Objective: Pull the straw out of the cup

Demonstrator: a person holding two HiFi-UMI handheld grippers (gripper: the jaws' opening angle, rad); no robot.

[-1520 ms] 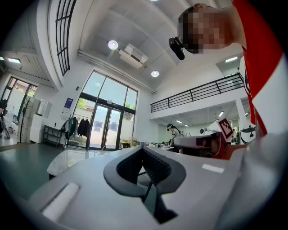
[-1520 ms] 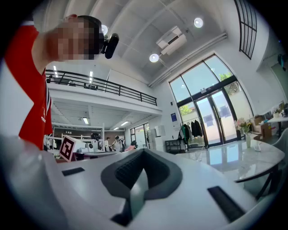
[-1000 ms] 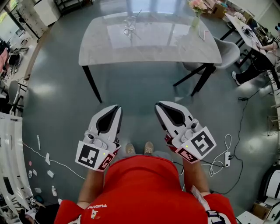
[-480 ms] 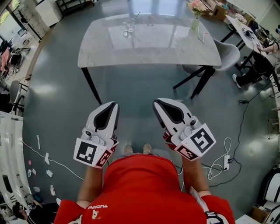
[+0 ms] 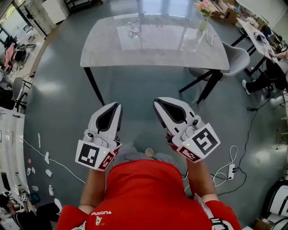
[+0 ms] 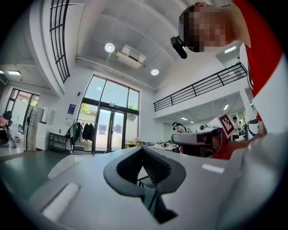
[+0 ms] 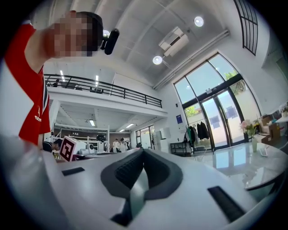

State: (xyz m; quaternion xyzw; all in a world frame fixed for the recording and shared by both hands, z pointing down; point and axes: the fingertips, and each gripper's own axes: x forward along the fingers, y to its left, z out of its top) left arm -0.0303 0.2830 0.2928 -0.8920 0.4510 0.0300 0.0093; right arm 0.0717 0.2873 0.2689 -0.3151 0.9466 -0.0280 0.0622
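A clear glass cup (image 5: 133, 25) stands at the far side of the grey table (image 5: 153, 49), with a thin straw (image 5: 141, 17) leaning out of it to the right. Both grippers hang over the floor, well short of the table's near edge. My left gripper (image 5: 116, 105) (image 6: 143, 150) is shut, its jaw tips together with nothing between them. My right gripper (image 5: 156, 102) (image 7: 143, 150) is shut and empty as well. They point side by side toward the table. The cup does not show in either gripper view.
A vase of pink flowers (image 5: 203, 12) stands at the table's right end, beside a grey chair (image 5: 236, 54). A white cable and power strip (image 5: 231, 170) lie on the floor at the right. A seated person (image 5: 274, 67) is at a desk far right. Clutter lines the left wall.
Both grippers have moved a little forward toward the table as the person steps on. Both stay shut.
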